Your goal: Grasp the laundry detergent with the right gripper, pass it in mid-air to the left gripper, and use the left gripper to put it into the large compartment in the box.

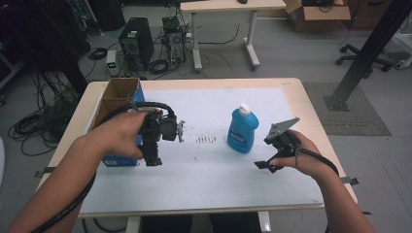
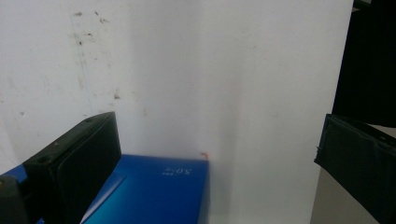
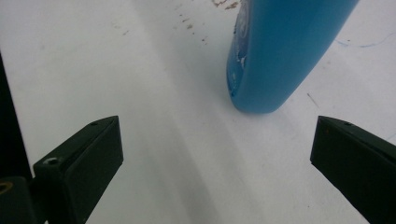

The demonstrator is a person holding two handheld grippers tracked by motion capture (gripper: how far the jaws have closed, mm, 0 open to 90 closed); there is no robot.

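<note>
Right gripper [image 1: 273,156]: nearest the person, jaws spread wide and holding nothing, low over the white surface [image 1: 214,165], aimed at the bottle.
Blue bottle [image 1: 242,129]: upright on the surface, white cap on top, just beyond the right gripper; in the right gripper view its base [image 3: 275,60] sits ahead of the gap, off toward the right jaw.
Step in hand: judged a reach to grasp the bottle.
Doing it well: centre the body between the jaws, stay level, close at mid-height so it does not tip.
Left gripper [image 1: 156,141]: jaws apart, empty, over the blue box [image 2: 154,196].
Cardboard box [image 1: 115,97]: farther back, open, at the surface's left edge.
</note>
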